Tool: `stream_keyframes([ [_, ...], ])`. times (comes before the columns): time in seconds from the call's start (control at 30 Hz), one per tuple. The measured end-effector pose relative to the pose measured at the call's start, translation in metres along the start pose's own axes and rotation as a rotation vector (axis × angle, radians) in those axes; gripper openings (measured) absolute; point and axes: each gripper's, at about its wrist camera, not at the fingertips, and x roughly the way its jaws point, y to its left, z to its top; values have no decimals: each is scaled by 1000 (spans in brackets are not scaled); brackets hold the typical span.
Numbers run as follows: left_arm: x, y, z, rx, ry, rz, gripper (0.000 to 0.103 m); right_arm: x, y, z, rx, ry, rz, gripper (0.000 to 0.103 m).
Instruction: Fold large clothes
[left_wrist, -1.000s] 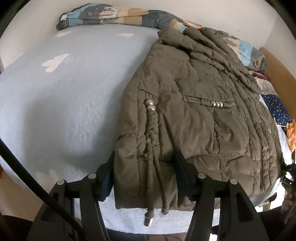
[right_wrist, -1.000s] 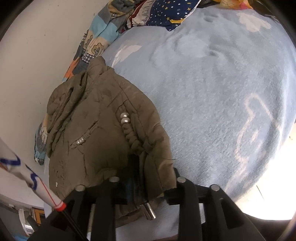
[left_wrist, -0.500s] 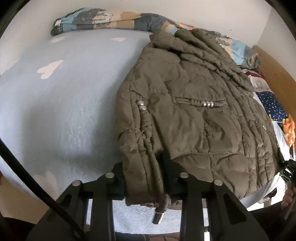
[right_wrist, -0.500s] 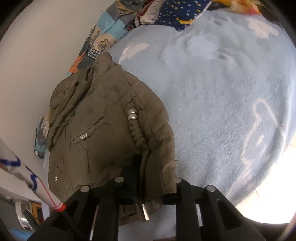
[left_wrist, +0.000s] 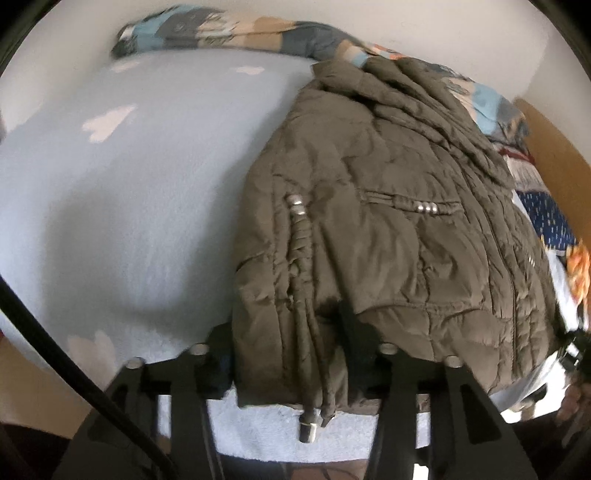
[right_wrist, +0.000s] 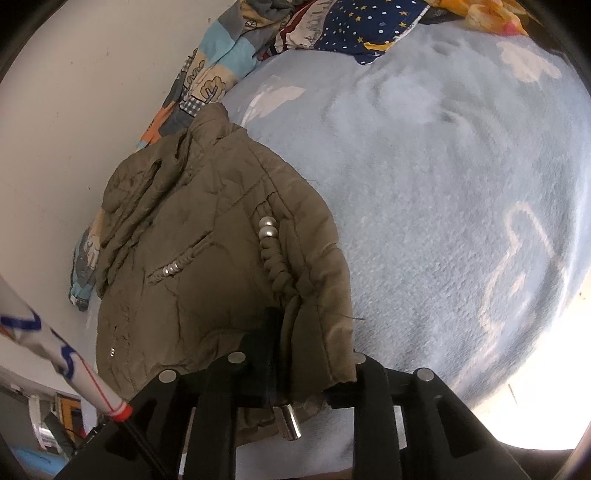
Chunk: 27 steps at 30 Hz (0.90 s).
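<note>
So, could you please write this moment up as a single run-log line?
jacket: folded, flat on blue blanket | left claw: opening, hem between | right claw: opening, hem between | drawstring tip: hangs off hem

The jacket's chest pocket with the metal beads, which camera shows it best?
The left wrist view: the chest pocket lies near frame centre, seen along its full length across the olive jacket. The right wrist view shows it smaller, slanted and off to the left.
</note>
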Motion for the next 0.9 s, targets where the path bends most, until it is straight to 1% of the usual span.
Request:
stream_keyframes([
  [0.07,0,6,-2,-43,19,-29,55,-1,-2,-1,14,1,7,31],
  [0.13,-1,11,-5,-84,30,-48,58,-1,-5,-2,31,5,17,32],
  [0.23,-1,15,-10,-116,40,-67,58,1,-10,-3,59,23,30,38],
  [0.27,-1,14,-10,-111,38,-66,57,2,-11,-3,66,29,33,39],
  [0.3,-1,12,-10,-102,34,-74,48,3,-12,-4,72,37,35,39],
  [0.33,-1,11,-10,-94,36,-83,42,5,-13,-4,80,43,38,39],
  [0.4,-1,7,-9,-72,31,-77,37,6,-12,-3,86,48,37,39],
  [0.43,0,5,-9,-62,29,-75,34,6,-11,-3,84,43,41,36],
  [0.47,-1,3,-8,-50,26,-72,33,5,-11,-4,80,37,47,24],
  [0.53,-2,0,-8,-30,15,-66,29,3,-3,-3,39,22,36,18],
  [0.6,-3,-4,-9,-6,4,-54,28,0,1,-4,16,8,29,16],
  [0.7,-5,-6,-9,15,-10,-43,27,-1,0,-4,16,2,35,14],
  [0.9,-11,-5,-8,19,-40,-53,27,-6,2,-3,5,-24,49,13],
])
